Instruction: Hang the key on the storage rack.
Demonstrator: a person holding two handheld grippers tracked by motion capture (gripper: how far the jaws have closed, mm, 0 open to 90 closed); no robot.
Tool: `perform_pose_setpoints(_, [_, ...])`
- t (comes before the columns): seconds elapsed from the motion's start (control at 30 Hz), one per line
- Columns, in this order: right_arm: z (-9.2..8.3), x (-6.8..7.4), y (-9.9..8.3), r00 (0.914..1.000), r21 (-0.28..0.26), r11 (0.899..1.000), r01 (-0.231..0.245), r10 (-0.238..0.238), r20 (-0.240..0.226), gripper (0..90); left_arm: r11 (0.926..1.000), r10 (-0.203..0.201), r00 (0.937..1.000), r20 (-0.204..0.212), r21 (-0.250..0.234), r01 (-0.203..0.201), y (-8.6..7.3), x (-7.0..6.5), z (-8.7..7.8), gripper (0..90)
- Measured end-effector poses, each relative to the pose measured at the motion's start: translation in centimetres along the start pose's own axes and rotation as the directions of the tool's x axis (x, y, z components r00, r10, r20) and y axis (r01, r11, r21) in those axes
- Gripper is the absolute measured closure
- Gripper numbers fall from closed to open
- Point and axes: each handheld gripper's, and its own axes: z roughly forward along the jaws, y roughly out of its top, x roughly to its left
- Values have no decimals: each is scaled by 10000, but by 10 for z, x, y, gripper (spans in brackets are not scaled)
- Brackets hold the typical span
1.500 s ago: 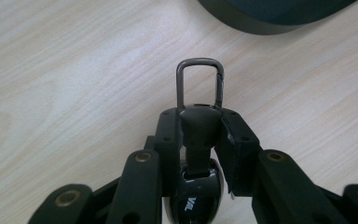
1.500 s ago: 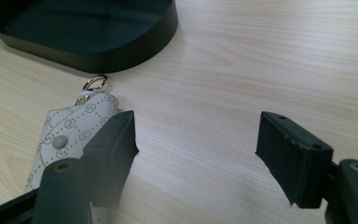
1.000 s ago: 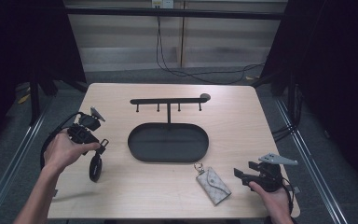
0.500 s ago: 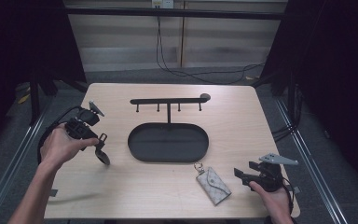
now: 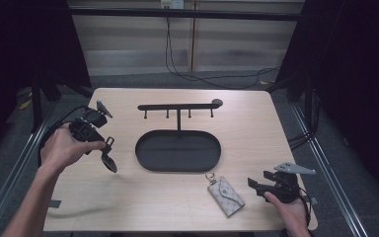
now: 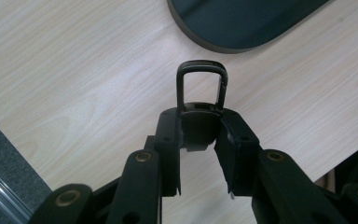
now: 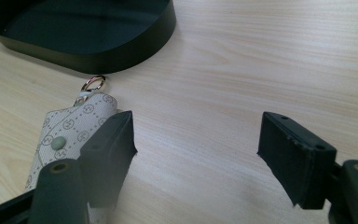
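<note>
Clamped in the left gripper, between the two black pads, a black key fob, its rectangular metal loop jutting past the jaw tips. Seen from the high view, held by the left hand above the table, with the fob hanging down from the tips, clear of the wood. Just beyond those jaws, in the left gripper view, the rounded end of a dark oval tray; between the two, bare pale wood. On the other side, right gripper wide apart and empty, jaws just been opening, nothing but tabletop between the pads. Beside its left-hand jaw in the right gripper view, partly hidden behind that jaw, a pale monogrammed key pouch with a green snap and a small metal ring at its far end, lying flat on the table. Past the ring, close by, the tray wall. From the high view, pouch near the right gripper's tips and just in front of the tray, right hand low at the table's near edge. Behind the tray, rising from its far rim, a black rack with a row of small hooks. Left and right grippers well apart, tray between them.
</note>
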Motion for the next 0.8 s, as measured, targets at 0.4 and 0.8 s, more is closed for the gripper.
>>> perform_pose_setpoints(0.4, [0,-1,0,10000,-12,10000,-28,28,0,272,9998,100,9999,100,183,-102,15,-6,-13,710])
perform_pose_setpoints(0.8, [-1,0,0,10000,-57,10000,5,-5,-13,231,9992,398,9991,160,62,-399,29,-16,-23,710])
